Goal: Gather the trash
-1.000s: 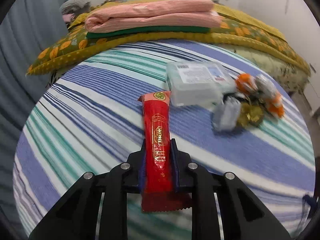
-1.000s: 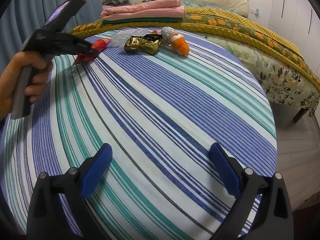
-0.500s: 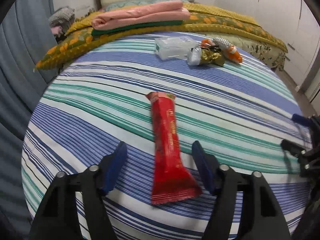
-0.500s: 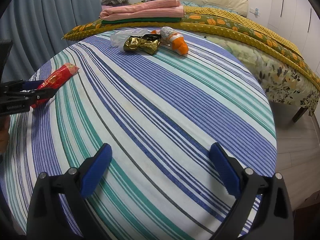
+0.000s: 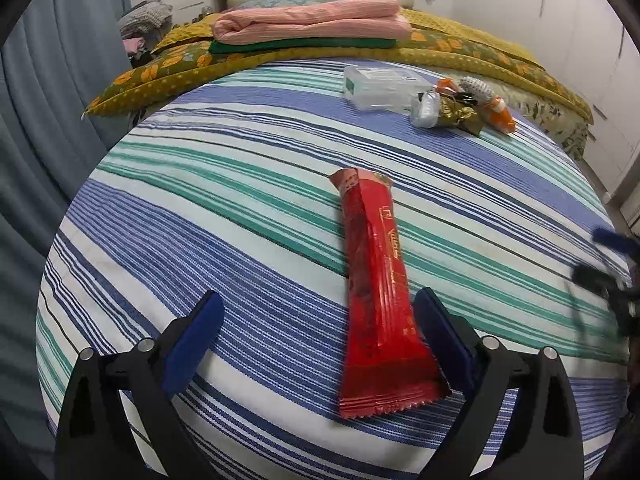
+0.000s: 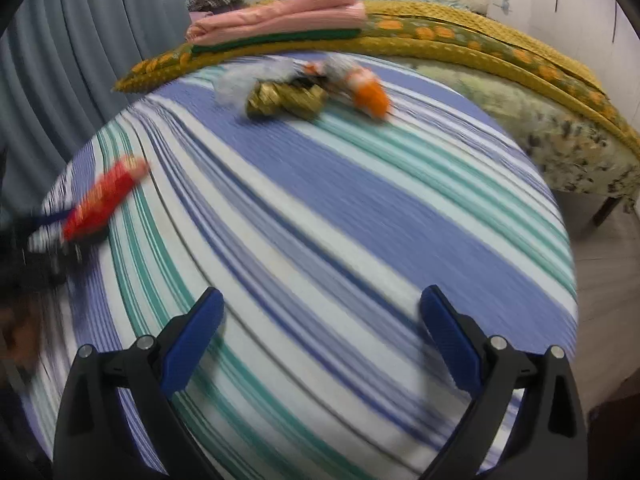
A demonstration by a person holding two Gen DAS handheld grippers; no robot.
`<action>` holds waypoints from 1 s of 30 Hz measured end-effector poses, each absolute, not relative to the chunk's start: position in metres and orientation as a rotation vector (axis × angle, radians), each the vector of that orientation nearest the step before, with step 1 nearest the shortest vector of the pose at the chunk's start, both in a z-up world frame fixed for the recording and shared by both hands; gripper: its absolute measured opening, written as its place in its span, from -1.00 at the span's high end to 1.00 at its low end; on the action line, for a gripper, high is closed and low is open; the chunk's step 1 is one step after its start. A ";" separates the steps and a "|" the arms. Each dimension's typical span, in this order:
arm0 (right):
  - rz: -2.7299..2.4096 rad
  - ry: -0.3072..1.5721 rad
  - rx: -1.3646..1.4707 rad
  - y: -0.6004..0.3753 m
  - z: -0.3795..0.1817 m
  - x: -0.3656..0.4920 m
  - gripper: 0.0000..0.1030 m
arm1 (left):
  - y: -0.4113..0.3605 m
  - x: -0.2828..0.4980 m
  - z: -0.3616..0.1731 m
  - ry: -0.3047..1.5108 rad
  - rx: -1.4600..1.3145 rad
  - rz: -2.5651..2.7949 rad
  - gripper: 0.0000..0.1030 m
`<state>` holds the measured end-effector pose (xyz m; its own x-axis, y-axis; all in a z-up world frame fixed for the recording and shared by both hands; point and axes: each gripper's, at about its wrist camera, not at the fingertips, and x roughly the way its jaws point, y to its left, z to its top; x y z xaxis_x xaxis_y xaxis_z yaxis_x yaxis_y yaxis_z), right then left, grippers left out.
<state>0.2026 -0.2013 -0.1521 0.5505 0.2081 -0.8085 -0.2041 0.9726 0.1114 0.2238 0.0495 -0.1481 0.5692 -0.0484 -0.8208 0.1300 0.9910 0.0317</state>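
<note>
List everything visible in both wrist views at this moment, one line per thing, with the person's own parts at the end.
Red wrapper: one, red, flat on the striped cloth between the left gripper's fingers, untouched.
Clear plastic box: one, see-through, far side of the cloth.
Silver wrapper: one, silver, beside the box.
Gold wrappers: a crumpled bunch, count unclear, gold.
Orange-and-white wrappers: about two, by the gold ones.
Striped cloth: one, blue, green and white, under all the trash.
Folded blankets: pink on green, behind on the yellow bedspread.
Curtain: grey-blue, left.
Left gripper: black, blue pads, jaws opening.
Right gripper: same, open, empty.
</note>
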 end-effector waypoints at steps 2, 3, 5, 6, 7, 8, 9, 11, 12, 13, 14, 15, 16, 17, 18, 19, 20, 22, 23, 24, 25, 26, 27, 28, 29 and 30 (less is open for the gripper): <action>0.254 0.916 0.030 -0.184 -0.142 0.227 -0.86 | 0.051 0.225 -0.148 0.961 0.090 -0.106 -0.86; 0.254 0.894 0.047 -0.176 -0.137 0.242 -0.86 | 0.051 0.225 -0.148 0.961 0.090 -0.107 -0.86; 0.250 0.867 0.081 -0.161 -0.132 0.273 -0.86 | 0.051 0.225 -0.149 0.961 0.087 -0.108 -0.87; 0.240 0.862 0.086 -0.154 -0.132 0.290 -0.86 | 0.051 0.225 -0.149 0.961 0.086 -0.109 -0.87; 0.225 0.860 0.077 -0.147 -0.133 0.304 -0.86 | 0.051 0.225 -0.149 0.961 0.085 -0.110 -0.87; 0.197 0.857 0.061 -0.141 -0.135 0.318 -0.86 | 0.051 0.225 -0.149 0.962 0.084 -0.111 -0.87; 0.181 0.856 0.052 -0.137 -0.138 0.328 -0.86 | 0.052 0.224 -0.149 0.962 0.083 -0.114 -0.87; 0.151 0.872 0.041 -0.133 -0.144 0.345 -0.88 | 0.052 0.224 -0.149 0.962 0.082 -0.115 -0.87; 0.143 0.882 0.043 -0.132 -0.146 0.352 -0.88 | 0.052 0.224 -0.149 0.962 0.081 -0.116 -0.87; 0.146 0.891 0.048 -0.132 -0.147 0.357 -0.88 | 0.052 0.224 -0.149 0.962 0.081 -0.116 -0.87; 0.158 0.900 0.054 -0.132 -0.148 0.359 -0.87 | 0.052 0.224 -0.149 0.963 0.081 -0.117 -0.88; 0.168 0.910 0.049 -0.131 -0.149 0.360 -0.81 | 0.052 0.224 -0.149 0.963 0.080 -0.118 -0.89; 0.175 0.914 0.029 -0.129 -0.149 0.359 -0.63 | 0.052 0.224 -0.149 0.963 0.080 -0.119 -0.89; 0.189 0.918 0.013 -0.129 -0.148 0.357 -0.63 | 0.052 0.224 -0.149 0.963 0.080 -0.119 -0.89; 0.217 0.923 -0.002 -0.128 -0.147 0.353 -0.63 | 0.052 0.224 -0.149 0.963 0.079 -0.120 -0.89; 0.247 0.931 -0.018 -0.128 -0.146 0.347 -0.63 | 0.052 0.224 -0.149 0.963 0.079 -0.119 -0.89; 0.284 0.937 -0.041 -0.127 -0.145 0.338 -0.63 | 0.051 0.224 -0.149 0.963 0.079 -0.119 -0.89; 0.393 0.946 -0.095 -0.128 -0.140 0.316 -0.63 | 0.051 0.224 -0.149 0.963 0.080 -0.119 -0.89; 0.463 0.954 -0.132 -0.130 -0.137 0.299 -0.64 | 0.052 0.224 -0.149 0.964 0.080 -0.119 -0.89; 0.513 0.964 -0.172 -0.132 -0.135 0.284 -0.64 | 0.051 0.224 -0.150 0.964 0.080 -0.118 -0.89; 0.556 0.976 -0.216 -0.136 -0.135 0.269 -0.65 | 0.051 0.224 -0.149 0.964 0.081 -0.118 -0.89; 0.589 0.991 -0.259 -0.140 -0.136 0.254 -0.67 | 0.051 0.224 -0.149 0.964 0.081 -0.118 -0.89; 0.602 1.008 -0.303 -0.146 -0.139 0.240 -0.67 | 0.051 0.224 -0.149 0.964 0.081 -0.118 -0.89; 0.598 1.018 -0.334 -0.153 -0.140 0.229 -0.71 | 0.052 0.224 -0.149 0.964 0.080 -0.118 -0.89; 0.584 1.021 -0.345 -0.160 -0.141 0.220 -0.72 | 0.052 0.224 -0.149 0.964 0.080 -0.118 -0.89; 0.561 1.025 -0.341 -0.170 -0.140 0.212 -0.73 | 0.052 0.224 -0.149 0.964 0.080 -0.119 -0.89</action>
